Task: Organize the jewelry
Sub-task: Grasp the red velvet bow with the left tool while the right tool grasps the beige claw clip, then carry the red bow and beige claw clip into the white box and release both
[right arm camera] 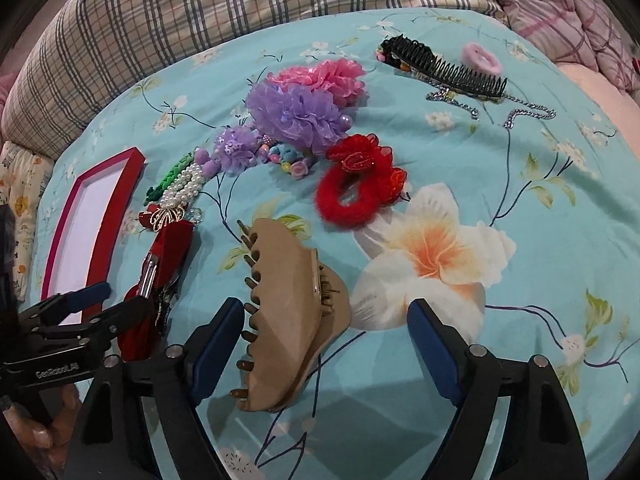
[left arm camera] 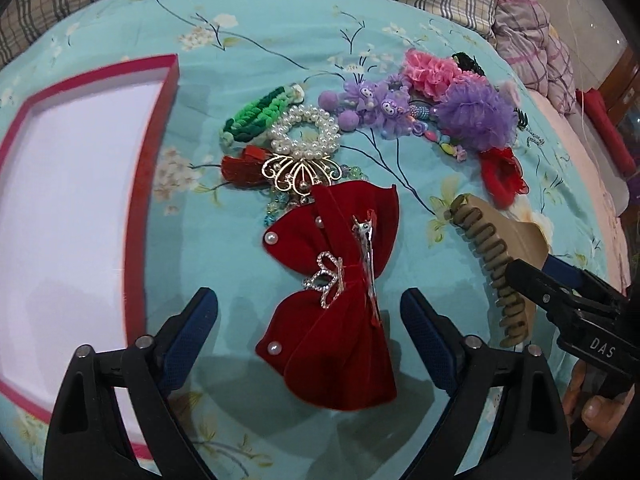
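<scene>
A red velvet bow clip [left arm camera: 332, 304] with pearls lies on the teal sheet between the open fingers of my left gripper [left arm camera: 310, 308]. A tan claw clip [right arm camera: 288, 316] lies between the open fingers of my right gripper [right arm camera: 326, 316], closer to the left finger. The claw clip [left arm camera: 500, 256] and the right gripper [left arm camera: 560, 280] also show at the right of the left wrist view. The left gripper [right arm camera: 104, 296] and bow [right arm camera: 156, 276] show at the left of the right wrist view. A red-rimmed white tray [left arm camera: 156, 184] lies left.
A pile lies beyond: pearl bracelet [left arm camera: 306, 132], gold butterfly clip [left arm camera: 300, 172], green braid [left arm camera: 256, 112], purple flower [right arm camera: 296, 112], pink flower [right arm camera: 324, 76], red scrunchie [right arm camera: 356, 188]. A black comb [right arm camera: 444, 64], pink tie [right arm camera: 482, 58] and chain [right arm camera: 492, 108] lie far right. Plaid bedding [right arm camera: 200, 8] borders the back.
</scene>
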Tool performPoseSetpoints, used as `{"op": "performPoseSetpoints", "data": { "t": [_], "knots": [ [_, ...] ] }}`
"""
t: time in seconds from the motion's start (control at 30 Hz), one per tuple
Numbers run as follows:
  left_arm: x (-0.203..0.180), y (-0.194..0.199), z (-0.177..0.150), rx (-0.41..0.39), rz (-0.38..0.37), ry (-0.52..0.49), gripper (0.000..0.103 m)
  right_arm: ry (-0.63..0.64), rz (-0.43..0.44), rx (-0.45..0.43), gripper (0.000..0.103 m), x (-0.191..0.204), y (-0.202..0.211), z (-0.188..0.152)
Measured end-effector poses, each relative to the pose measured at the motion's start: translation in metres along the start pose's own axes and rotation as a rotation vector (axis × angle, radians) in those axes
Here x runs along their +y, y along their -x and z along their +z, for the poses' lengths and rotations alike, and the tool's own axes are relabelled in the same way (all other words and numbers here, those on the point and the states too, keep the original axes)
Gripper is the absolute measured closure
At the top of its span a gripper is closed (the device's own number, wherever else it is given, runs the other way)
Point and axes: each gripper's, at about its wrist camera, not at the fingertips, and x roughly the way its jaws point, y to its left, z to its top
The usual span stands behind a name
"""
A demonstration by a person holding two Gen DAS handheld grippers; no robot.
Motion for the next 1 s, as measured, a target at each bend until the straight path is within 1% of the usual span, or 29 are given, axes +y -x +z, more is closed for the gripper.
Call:
{"op": "performPoseSetpoints", "data": {
  "t": [0.03, 0.07, 0.1, 0.13, 0.17, 0.2, 0.27, 0.3, 0.37, 0.4, 0.47, 0.7, 0.83, 1.0],
  "knots": [
    [0.001, -0.003, 0.0, 0.01, -0.012, 0.003, 0.022, -0.001, 0.005, 0.001, 0.019, 0.0, -0.001, 0.0],
    [0.002, -0.007, -0.001, 0.024, -0.029, 0.004, 0.034, 0.002, 0.006, -0.001, 0.02, 0.0, -0.001, 0.0],
    [0.003, -0.008, -0.002, 0.033, -0.049, 0.005, 0.051, 0.006, 0.008, 0.001, 0.023, 0.001, -0.002, 0.0],
    [0.004, -0.01, -0.003, 0.038, -0.069, 0.006, 0.056, 0.009, 0.019, 0.003, 0.031, 0.001, -0.004, 0.0],
    [0.004, -0.009, -0.004, 0.034, -0.075, 0.003, 0.06, 0.01, 0.026, 0.009, 0.036, 0.002, -0.005, 0.0],
    [0.002, -0.006, -0.006, 0.022, -0.076, -0.007, 0.068, 0.009, 0.034, 0.017, 0.047, 0.002, -0.006, 0.0],
    [-0.001, -0.001, -0.009, 0.008, -0.083, -0.024, 0.077, 0.013, 0.037, 0.016, 0.049, 0.004, -0.006, -0.001],
    [-0.002, 0.002, -0.011, 0.002, -0.088, -0.03, 0.079, 0.013, 0.041, 0.014, 0.049, 0.004, -0.004, -0.002],
    [-0.002, 0.009, -0.014, -0.01, -0.094, -0.035, 0.08, 0.003, 0.063, 0.009, 0.05, 0.003, -0.001, -0.003],
    [-0.002, 0.012, -0.015, -0.017, -0.097, -0.035, 0.08, 0.001, 0.069, 0.001, 0.058, 0.003, 0.001, -0.004],
    [-0.002, 0.021, -0.018, -0.034, -0.1, -0.034, 0.08, 0.002, 0.073, -0.016, 0.058, 0.004, 0.009, -0.004],
    [0.002, 0.044, -0.022, -0.08, -0.095, -0.023, 0.08, 0.019, 0.087, -0.025, 0.058, 0.013, 0.022, -0.007],
    [0.012, 0.06, -0.025, -0.111, -0.075, -0.005, 0.08, 0.044, 0.103, -0.032, 0.058, 0.028, 0.028, -0.007],
    [0.034, 0.081, -0.03, -0.15, -0.049, 0.03, 0.08, 0.071, 0.14, -0.03, 0.058, 0.05, 0.032, -0.006]
  ]
}}
